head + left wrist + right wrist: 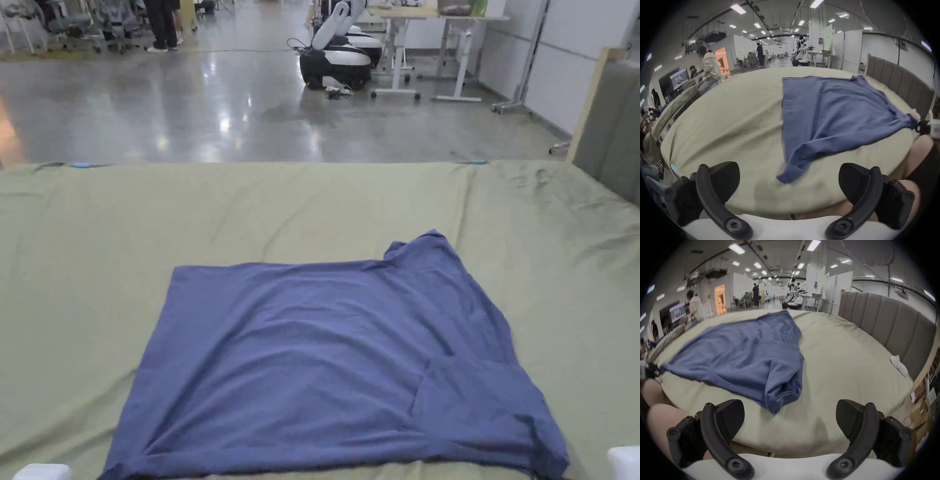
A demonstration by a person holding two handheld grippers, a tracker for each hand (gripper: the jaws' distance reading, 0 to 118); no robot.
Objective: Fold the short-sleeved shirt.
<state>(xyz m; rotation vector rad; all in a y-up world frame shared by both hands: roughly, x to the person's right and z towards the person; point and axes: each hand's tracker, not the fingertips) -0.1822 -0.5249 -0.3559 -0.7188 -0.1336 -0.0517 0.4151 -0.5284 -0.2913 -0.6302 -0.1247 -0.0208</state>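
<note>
The blue short-sleeved cotton shirt (pixel 337 362) lies spread flat on the olive-green bed sheet (pixel 94 250), filling the lower centre of the head view, its long axis running left to right. In the left gripper view the left hand-held gripper (pixel 789 181) hangs with jaws wide apart, empty, just short of the shirt's near corner. The right hand-held gripper (pixel 790 418) is likewise open and empty, its corner lying straight ahead, about equally near.
</note>
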